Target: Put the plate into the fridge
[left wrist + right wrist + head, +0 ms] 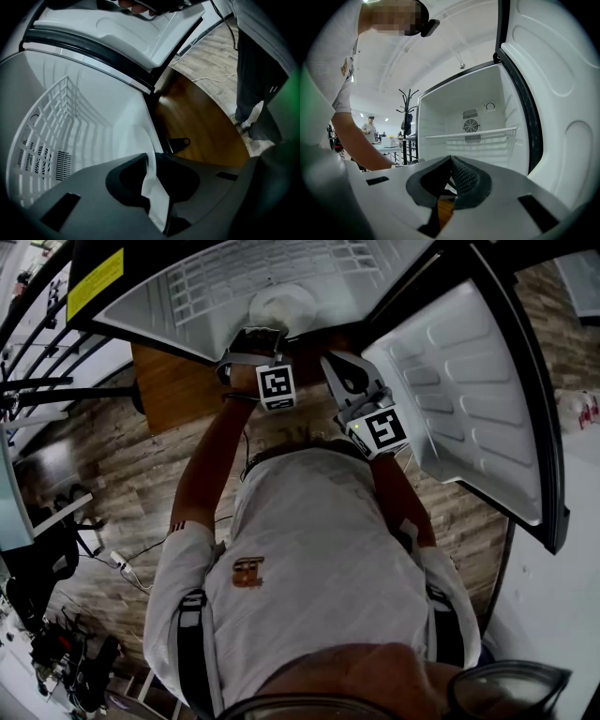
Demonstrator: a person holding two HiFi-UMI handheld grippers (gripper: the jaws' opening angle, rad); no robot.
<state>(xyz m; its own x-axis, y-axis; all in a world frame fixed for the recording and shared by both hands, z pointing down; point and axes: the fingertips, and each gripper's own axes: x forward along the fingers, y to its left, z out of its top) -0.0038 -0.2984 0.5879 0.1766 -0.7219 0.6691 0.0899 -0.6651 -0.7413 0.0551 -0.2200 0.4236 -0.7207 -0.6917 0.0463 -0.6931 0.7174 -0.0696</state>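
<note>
The white plate [281, 304] lies inside the open fridge [187, 306], near its front edge. My left gripper [261, 334] reaches in to it and is shut on its near rim. In the left gripper view the plate [136, 140] runs edge-on between the two jaws, which sit against both sides of it where my left gripper [150, 161] ends. My right gripper [333, 362] hovers just right of the left one, outside the fridge opening, shut with nothing in it. Seen from its own camera, my right gripper [451, 159] has its jaw tips meeting.
The fridge door [469, 399] stands wide open at the right. A white wire shelf [51, 122] lines the inside, and a wire shelf [471, 132] with a fan vent shows higher up. A brown wooden board [173, 385] lies under the fridge. A small black piece [178, 142] rests on it.
</note>
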